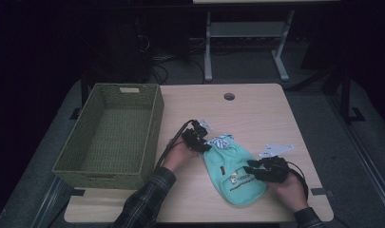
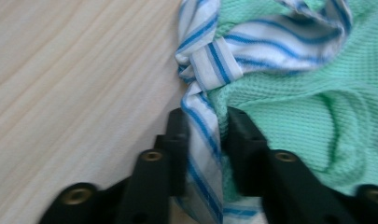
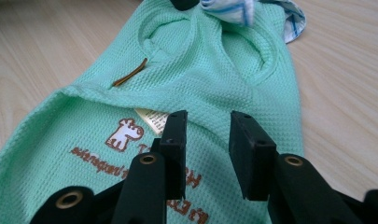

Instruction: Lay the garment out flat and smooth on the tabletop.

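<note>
A small mint-green garment [image 1: 235, 173] with a dog print lies flat on the wooden table [image 1: 256, 114]. Its white-and-blue striped collar [image 1: 222, 141] is bunched at the far end. My left gripper [image 1: 205, 145] sits at that collar. In the left gripper view its jaws [image 2: 205, 121] pinch the striped collar [image 2: 233, 51] beside the green knit [image 2: 294, 112]. My right gripper [image 1: 249, 167] rests over the garment's right side. In the right gripper view it [image 3: 207, 123] stands open above the green cloth [image 3: 200, 70], with nothing pinched between its jaws.
A green woven basket [image 1: 152, 123] stands empty at the table's left, close to my left hand. A round cable hole [image 1: 229, 96] is near the far edge. Bare wood lies right of and beyond the garment. Dark floor and a white desk frame [image 1: 247, 33] lie beyond.
</note>
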A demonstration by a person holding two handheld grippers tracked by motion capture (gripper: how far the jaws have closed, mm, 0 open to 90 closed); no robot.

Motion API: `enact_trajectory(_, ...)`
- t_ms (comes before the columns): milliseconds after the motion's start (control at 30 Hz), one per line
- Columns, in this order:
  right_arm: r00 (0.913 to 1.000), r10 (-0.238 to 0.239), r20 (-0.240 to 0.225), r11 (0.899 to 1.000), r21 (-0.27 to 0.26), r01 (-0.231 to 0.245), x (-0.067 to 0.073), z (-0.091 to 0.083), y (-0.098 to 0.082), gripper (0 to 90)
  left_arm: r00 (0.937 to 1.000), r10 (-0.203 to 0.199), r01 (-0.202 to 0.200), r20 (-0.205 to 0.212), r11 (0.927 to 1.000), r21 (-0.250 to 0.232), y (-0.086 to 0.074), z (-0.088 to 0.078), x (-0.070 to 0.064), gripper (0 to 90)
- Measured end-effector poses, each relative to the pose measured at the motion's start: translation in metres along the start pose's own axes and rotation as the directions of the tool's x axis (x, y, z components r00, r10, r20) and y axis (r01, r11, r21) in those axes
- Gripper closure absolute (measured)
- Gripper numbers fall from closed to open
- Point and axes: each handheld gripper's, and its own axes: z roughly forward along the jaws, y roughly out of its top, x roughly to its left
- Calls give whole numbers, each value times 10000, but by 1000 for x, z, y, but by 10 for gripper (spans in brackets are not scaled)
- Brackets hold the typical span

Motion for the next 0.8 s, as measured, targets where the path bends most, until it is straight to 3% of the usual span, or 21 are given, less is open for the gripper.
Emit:
enact_trajectory(133,10000,-96,-16,10000,25,96,1,1,0,665,9997,-46,46,234,10000,2,0,0,0,823)
enact_trajectory(333,10000,-50,-68,10000,-51,50,3,0,2,657,9999,38,-38,92,10000,-25,1,-2,-2,847)
enact_trajectory(433,9998,-101,-178,9998,-152,98,3,-2,3,718,9999,-121,124,100,9994,-321,3,-7,-1,848)
enact_trajectory(600,9994,-156,-296,9993,-340,146,2,1,14,895,9999,-33,41,118,9972,-747,8,-20,-4,848)
enact_trajectory(800,9993,-98,-367,9992,-386,84,-1,16,29,898,9998,156,-144,102,9943,-1055,12,-31,-9,847)
